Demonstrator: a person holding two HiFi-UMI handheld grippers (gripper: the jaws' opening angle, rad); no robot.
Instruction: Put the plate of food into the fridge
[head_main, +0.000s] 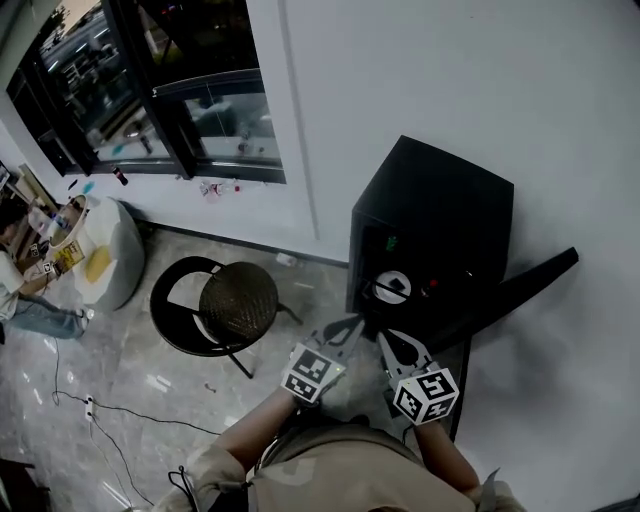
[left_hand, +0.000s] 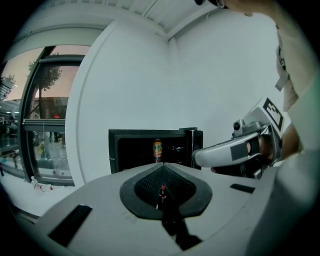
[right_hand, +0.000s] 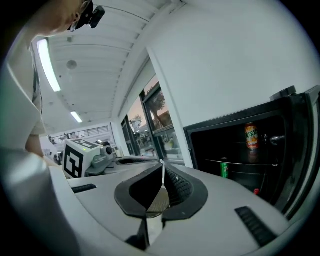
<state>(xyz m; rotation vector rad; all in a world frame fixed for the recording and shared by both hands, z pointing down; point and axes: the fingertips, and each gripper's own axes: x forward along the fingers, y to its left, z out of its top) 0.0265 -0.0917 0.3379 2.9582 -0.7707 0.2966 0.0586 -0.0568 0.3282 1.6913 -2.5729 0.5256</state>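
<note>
The black mini fridge (head_main: 430, 230) stands open against the white wall, its door (head_main: 520, 285) swung out to the right. In the head view a white plate (head_main: 392, 287) lies inside it. Both grippers hover in front of the opening, side by side: the left gripper (head_main: 348, 328) and the right gripper (head_main: 386, 342), each shut with nothing between the jaws. The left gripper view looks at the fridge (left_hand: 130, 152) with an orange can (left_hand: 157, 149) on a shelf, the left gripper (left_hand: 162, 169) below it. From the right gripper (right_hand: 162, 167) I see the orange can (right_hand: 251, 136) and a green can (right_hand: 224, 168).
A round dark stool (head_main: 238, 300) over a black ring base (head_main: 172, 310) stands left of the fridge. Further left are a white sack (head_main: 110, 262) and a seated person (head_main: 18, 295). Cables (head_main: 100, 410) trail over the tiled floor. Dark window frames (head_main: 170, 90) fill the back left.
</note>
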